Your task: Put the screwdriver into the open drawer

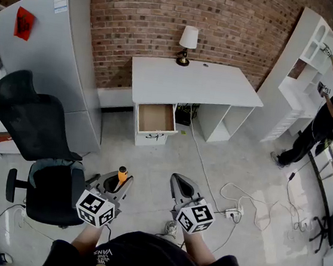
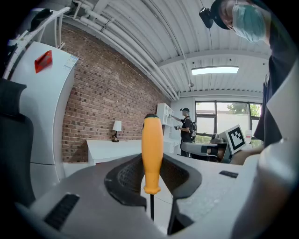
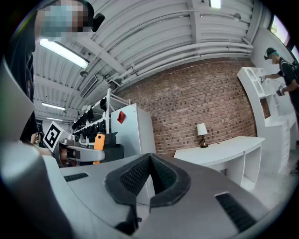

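Note:
My left gripper [image 1: 118, 181] is shut on an orange-handled screwdriver [image 2: 152, 154], which stands upright between its jaws with the thin shaft pointing down; its orange tip [image 1: 122, 173] shows in the head view. My right gripper [image 1: 179, 186] is shut with nothing in it. Both hang low over the floor, well short of the white desk [image 1: 192, 81]. The open drawer [image 1: 155, 118] juts out under the desk's left side and looks empty. From the right gripper view the left gripper [image 3: 86, 150] with the screwdriver [image 3: 99, 141] shows at the left.
A black office chair [image 1: 38, 144] stands close at my left beside a grey fridge [image 1: 50, 49]. A lamp [image 1: 187, 44] sits at the desk's back edge. White cables and a power strip [image 1: 232, 213] trail over the floor at right. A person [image 1: 325, 119] stands at white shelves [image 1: 304, 62].

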Demonstrator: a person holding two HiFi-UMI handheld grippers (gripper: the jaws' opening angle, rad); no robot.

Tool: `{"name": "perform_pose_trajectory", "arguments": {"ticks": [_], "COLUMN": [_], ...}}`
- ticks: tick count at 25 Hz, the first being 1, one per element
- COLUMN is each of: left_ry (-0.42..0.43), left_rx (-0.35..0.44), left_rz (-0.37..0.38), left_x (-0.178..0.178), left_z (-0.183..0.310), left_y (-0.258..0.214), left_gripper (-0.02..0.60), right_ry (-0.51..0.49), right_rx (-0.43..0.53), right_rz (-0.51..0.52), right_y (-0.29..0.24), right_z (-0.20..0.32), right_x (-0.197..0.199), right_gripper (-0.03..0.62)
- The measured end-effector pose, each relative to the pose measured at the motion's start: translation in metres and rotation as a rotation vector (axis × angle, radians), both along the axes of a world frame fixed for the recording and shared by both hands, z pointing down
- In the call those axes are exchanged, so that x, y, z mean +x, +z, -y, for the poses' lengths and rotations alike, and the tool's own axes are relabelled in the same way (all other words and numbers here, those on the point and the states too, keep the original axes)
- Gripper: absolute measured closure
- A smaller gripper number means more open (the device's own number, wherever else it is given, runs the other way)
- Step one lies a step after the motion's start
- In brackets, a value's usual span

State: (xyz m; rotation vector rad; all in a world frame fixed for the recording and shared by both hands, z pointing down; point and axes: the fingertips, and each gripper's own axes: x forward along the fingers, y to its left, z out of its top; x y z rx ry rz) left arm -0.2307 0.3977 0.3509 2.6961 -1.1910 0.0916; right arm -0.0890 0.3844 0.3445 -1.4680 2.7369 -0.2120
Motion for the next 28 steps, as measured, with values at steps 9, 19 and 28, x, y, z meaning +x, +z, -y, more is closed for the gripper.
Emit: {"name": "perform_pose_trajectory", "arguments": {"ticks": [9, 19, 28], "left_ry": [0.015, 0.029, 0.01], "left_rx": [-0.011, -0.043, -0.05], "left_rz": [-0.014, -0.016, 0.013], "left_x": [-0.026, -0.02, 0.019], "left_z": [-0.017, -0.015, 0.039], "left_y": [0.001, 0.014, 0.018], "left_gripper": [0.488, 0.488, 0.488], "right_ry": [0.006, 0.02, -0.011], "right_rx": [0.015, -0.046, -0.051], "right_rz": [0.024, 0.042, 0.041], "right_y": [-0.008, 0.01, 0.015], "right_z": [-0.021, -0.021, 0.033], "right_x": [-0.027, -0.021, 0.014], "right_gripper": [0.597, 0.597, 0.597]}}
